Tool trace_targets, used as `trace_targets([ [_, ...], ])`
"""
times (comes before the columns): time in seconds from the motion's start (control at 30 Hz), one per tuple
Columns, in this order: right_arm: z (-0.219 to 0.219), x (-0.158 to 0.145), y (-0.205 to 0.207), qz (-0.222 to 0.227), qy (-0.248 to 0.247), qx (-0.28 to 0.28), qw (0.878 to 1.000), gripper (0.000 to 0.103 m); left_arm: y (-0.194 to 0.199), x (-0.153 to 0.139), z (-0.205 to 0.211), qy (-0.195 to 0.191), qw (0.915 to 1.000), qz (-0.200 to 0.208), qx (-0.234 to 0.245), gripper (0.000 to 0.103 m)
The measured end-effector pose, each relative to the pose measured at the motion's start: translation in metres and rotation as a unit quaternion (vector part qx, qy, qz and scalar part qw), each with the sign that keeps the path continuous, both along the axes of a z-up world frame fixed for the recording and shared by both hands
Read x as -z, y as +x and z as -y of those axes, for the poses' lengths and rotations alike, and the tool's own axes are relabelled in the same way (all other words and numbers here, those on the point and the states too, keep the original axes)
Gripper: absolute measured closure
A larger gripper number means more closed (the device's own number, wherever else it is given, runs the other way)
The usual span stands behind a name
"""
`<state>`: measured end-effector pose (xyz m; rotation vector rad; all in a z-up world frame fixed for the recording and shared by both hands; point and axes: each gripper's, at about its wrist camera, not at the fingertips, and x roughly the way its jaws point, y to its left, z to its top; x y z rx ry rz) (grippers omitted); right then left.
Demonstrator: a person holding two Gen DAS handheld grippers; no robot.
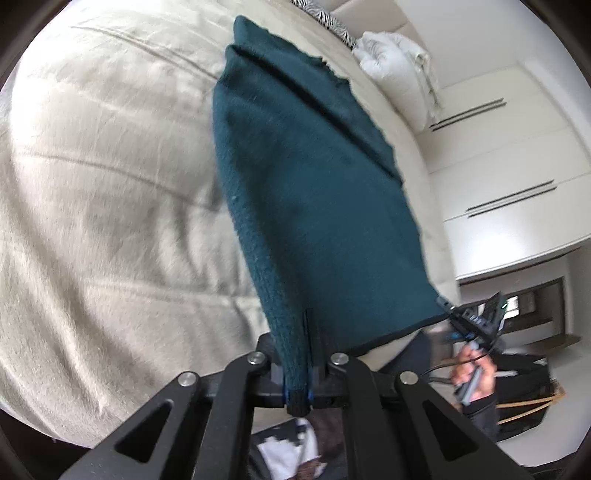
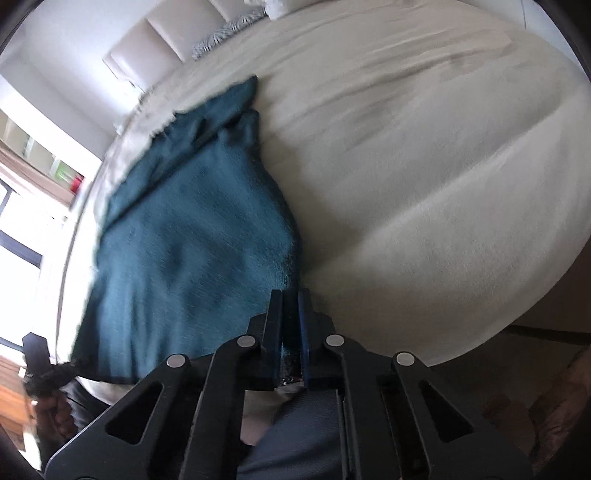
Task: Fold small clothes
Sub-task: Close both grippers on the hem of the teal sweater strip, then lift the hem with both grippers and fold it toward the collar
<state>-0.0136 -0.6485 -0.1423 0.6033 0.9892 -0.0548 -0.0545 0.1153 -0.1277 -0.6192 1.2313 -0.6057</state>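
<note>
Both near corners of the teal knit garment (image 1: 317, 206) are pinched — the fold is only being set up!

The left gripper (image 1: 298, 384) is clamped on one corner, the right gripper (image 2: 291, 354) on the other, and the cloth is stretched ahead of the fingers across the cream bed cover (image 2: 424, 166). No finished fold is seen yet; folding over and flattening are judged to remain. No container is seen.

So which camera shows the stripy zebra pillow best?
The right wrist view: the zebra pillow lies at the headboard, its stripes blurred but in frame. The left wrist view shows only the pillow's edge, cut off at the top.
</note>
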Motion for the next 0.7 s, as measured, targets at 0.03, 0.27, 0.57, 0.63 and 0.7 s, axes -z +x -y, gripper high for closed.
trace_targets([
  [0.03, 0.001, -0.004, -0.001, 0.009, 0.008, 0.001, 1.000, 0.096, 0.002, -0.002, -0.002, -0.013, 0.9999, 0.000, -0.003, 0.097],
  [0.27, 0.004, -0.022, 0.008, 0.043, 0.048, 0.003, 0.998, 0.096, 0.015, -0.014, -0.015, -0.085, 0.9960, 0.001, -0.027, 0.097],
  [0.57, 0.011, -0.039, 0.034, 0.079, 0.065, 0.022, 0.995, 0.096, 0.040, -0.018, -0.022, -0.141, 0.9882, -0.003, -0.061, 0.097],
  [0.63, 0.012, -0.042, 0.042, 0.086, 0.067, 0.025, 0.994, 0.096, 0.047, -0.021, -0.023, -0.148, 0.9867, 0.000, -0.066, 0.097],
  [0.7, 0.013, -0.046, 0.052, 0.091, 0.065, 0.026, 0.993, 0.096, 0.053, -0.025, -0.025, -0.156, 0.9852, 0.001, -0.071, 0.097],
])
